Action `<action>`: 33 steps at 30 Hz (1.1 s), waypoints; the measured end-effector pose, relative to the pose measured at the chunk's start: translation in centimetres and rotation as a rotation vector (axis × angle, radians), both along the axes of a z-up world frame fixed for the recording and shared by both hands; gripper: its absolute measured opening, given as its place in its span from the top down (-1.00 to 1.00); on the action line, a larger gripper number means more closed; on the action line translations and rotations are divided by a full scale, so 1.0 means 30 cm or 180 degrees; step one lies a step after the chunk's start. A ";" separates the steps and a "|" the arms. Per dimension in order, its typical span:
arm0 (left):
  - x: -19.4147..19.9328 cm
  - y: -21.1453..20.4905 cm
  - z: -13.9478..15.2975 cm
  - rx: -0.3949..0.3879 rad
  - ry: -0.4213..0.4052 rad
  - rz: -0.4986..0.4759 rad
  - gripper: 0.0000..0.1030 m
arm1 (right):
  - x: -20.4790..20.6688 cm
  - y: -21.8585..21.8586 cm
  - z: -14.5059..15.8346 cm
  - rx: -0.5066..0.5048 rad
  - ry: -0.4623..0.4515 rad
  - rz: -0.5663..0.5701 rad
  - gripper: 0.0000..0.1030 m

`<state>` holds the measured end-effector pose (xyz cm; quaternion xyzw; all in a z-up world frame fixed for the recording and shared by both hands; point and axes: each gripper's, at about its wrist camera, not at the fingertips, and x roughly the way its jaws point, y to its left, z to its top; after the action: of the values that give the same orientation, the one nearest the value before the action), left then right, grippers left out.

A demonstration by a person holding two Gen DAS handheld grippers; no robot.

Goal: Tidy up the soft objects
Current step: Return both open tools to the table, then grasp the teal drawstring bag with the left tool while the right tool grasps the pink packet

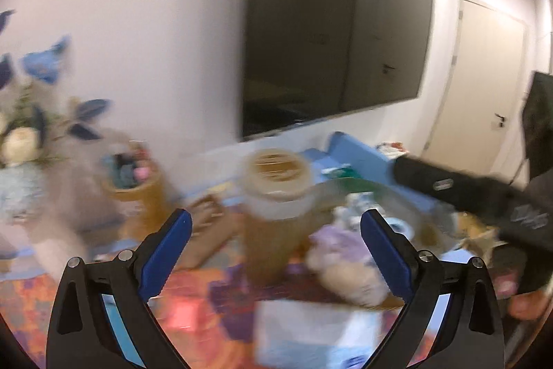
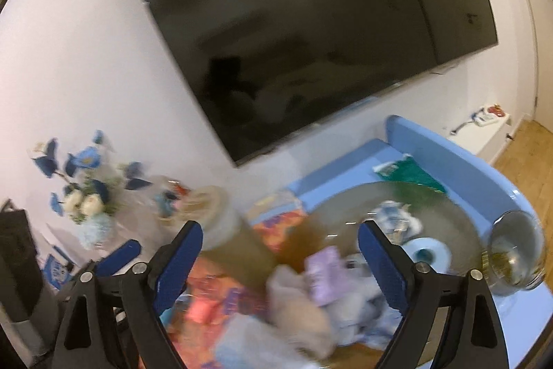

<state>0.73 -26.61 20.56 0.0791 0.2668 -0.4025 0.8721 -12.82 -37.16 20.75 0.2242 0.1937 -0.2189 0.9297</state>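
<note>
A blurred heap of soft things, a lilac piece (image 2: 323,272) over a beige plush (image 2: 299,313) and pale grey cloth, lies on a round glass plate (image 2: 349,196). My right gripper (image 2: 280,241) hangs above the heap, open, with nothing between its blue pads. In the left wrist view the same heap (image 1: 345,261) lies low and right of centre. My left gripper (image 1: 276,230) is open and empty too, with a lidded amber jar (image 1: 274,196) beyond its gap. The right tool's black housing (image 1: 484,199), held by a hand, crosses the right side.
A colourful mat (image 2: 207,296) covers the light blue table (image 2: 466,161). A glass goblet (image 2: 515,251), a blue tape roll (image 2: 428,255) and a green packet (image 2: 411,173) are on the right. Blue and white flowers (image 2: 86,192) stand at the left, a dark screen (image 2: 293,33) on the wall.
</note>
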 end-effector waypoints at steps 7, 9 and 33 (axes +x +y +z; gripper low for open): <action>0.153 0.278 -0.045 0.0435 -0.0234 0.0553 -0.91 | 0.134 0.226 0.019 -0.0037 -0.0143 0.0386 -0.94; 0.202 0.354 -0.068 0.0494 -0.0218 0.0708 -0.92 | 0.198 0.289 -0.002 -0.0064 -0.0092 0.0484 -0.96; 0.495 0.747 -0.627 -0.0028 0.1692 0.0801 -0.92 | 0.689 0.500 -0.628 -0.0052 0.0884 0.0153 -0.96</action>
<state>15.58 -4.21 1.73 -0.0666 0.4919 -0.2988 0.8151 7.84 -22.16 1.91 0.1795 0.3241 -0.2271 0.9007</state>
